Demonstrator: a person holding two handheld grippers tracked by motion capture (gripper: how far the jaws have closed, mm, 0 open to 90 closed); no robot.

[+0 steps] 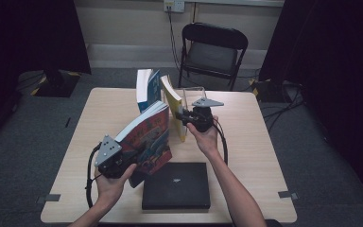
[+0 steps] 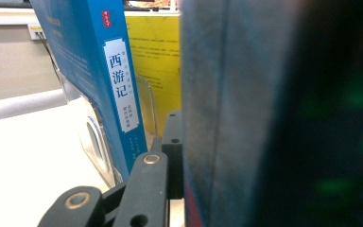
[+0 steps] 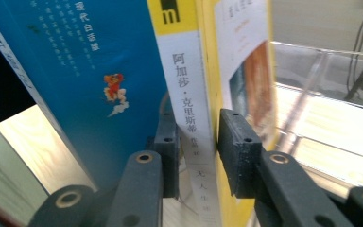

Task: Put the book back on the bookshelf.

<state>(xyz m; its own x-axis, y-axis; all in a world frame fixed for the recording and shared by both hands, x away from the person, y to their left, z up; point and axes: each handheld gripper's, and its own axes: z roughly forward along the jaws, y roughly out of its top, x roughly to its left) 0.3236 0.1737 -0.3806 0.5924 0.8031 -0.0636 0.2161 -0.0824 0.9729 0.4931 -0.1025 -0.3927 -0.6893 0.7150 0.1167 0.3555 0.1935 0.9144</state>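
You've got three upright-ish books in play here: one blue softcover book [image 1: 144, 90] standing at the far middle of the table, one yellow paperback book [image 1: 174, 106] just right of it, and one red-and-blue illustrated-cover book [image 1: 146, 139] tilted at the near left. Add one flat black rectangular case [image 1: 176, 185] lying at the near edge. One clear acrylic book stand [image 1: 194, 93] sits behind the yellow one. Two hand-held black grippers: the left gripper [image 1: 123, 158] and the right gripper [image 1: 182, 115]. One light wooden table [image 1: 260, 142], one black folding chair [image 1: 212, 49] far behind it.
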